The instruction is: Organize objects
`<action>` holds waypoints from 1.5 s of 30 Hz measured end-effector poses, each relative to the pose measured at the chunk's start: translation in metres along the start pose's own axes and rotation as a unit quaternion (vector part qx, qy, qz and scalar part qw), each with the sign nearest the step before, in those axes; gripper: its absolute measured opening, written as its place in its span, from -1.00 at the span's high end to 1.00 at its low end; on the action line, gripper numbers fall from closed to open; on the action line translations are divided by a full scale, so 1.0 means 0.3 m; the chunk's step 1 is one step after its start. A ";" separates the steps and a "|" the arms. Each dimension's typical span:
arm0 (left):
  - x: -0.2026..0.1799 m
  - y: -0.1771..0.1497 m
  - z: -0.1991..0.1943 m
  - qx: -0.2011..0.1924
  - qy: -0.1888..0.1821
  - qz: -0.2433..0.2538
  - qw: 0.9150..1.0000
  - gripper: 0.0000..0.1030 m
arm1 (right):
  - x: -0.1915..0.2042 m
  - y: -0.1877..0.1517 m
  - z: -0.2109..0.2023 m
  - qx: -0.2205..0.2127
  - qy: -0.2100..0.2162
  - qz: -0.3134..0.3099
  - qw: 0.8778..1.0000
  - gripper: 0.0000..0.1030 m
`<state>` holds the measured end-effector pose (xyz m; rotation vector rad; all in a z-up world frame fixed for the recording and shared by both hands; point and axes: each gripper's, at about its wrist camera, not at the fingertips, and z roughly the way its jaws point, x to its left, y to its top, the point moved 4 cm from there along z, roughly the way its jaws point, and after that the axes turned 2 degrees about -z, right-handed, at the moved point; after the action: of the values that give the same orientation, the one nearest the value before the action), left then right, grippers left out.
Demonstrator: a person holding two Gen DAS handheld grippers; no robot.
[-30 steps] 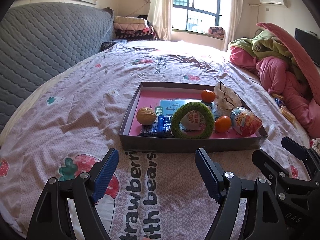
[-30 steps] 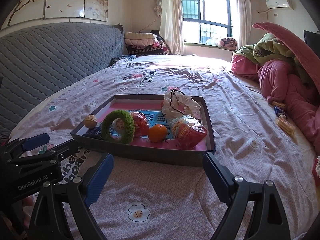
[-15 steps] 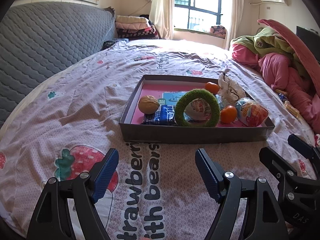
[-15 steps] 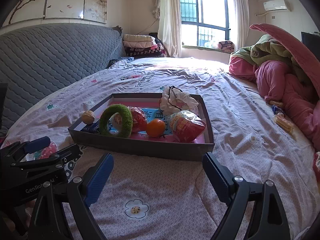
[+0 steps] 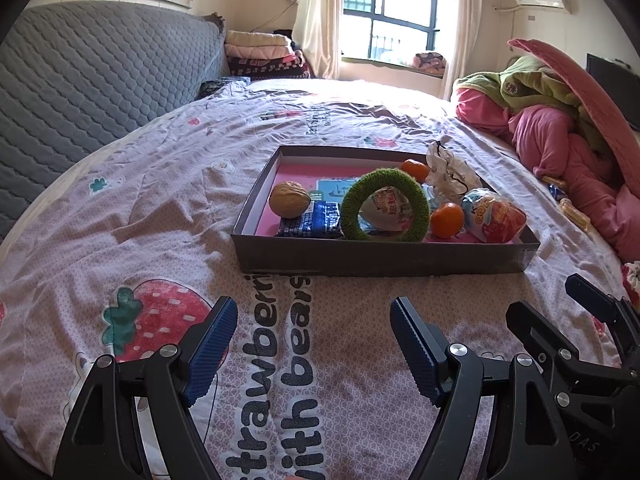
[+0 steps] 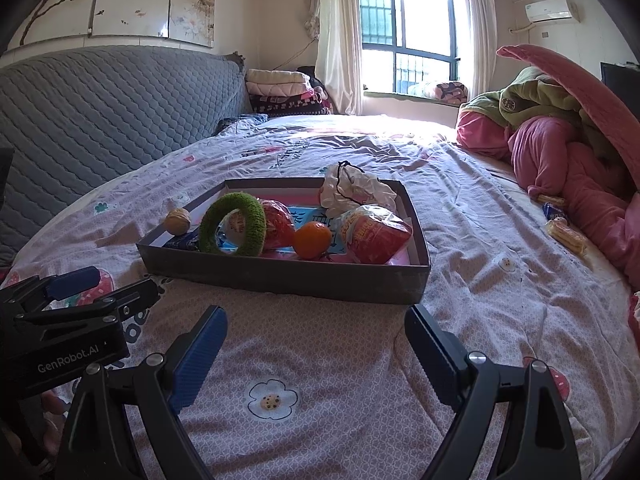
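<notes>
Dark shallow tray on the bedspread holds green ring, walnut, tangerines, snack packets

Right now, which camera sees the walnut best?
The left wrist view. There the walnut sits big and whole in the box's near-left corner. In the right wrist view it is small, far off at the box's left edge, its bottom cut off by the box wall.

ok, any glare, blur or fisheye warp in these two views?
Left wrist: window blown out, bed bows toward the dark corners, tray sharp. Right wrist: window glares, sunlit sheet beyond the tray washed out; no motion blur.
</notes>
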<state>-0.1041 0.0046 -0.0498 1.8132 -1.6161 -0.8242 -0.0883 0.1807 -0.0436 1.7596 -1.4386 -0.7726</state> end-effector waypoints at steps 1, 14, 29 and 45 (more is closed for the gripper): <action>0.002 -0.004 0.003 0.002 0.001 -0.001 1.000 -0.55 | -0.002 -0.003 0.001 0.000 -0.001 0.000 1.000 -0.75; -0.010 -0.043 0.037 0.016 0.003 0.005 1.000 -0.55 | -0.030 -0.040 0.024 0.019 -0.005 0.019 1.000 -0.75; -0.012 -0.050 0.047 0.017 -0.005 0.005 1.000 -0.55 | -0.033 -0.067 0.030 0.029 0.001 0.037 0.999 -0.75; -0.006 -0.057 0.075 0.029 -0.005 0.005 1.000 -0.55 | -0.033 -0.083 0.044 0.040 0.002 0.037 0.999 -0.75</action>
<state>-0.1105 0.0080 -0.0772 1.8420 -1.6688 -0.7903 -0.0874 0.1911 -0.0715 1.7555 -1.5416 -0.6809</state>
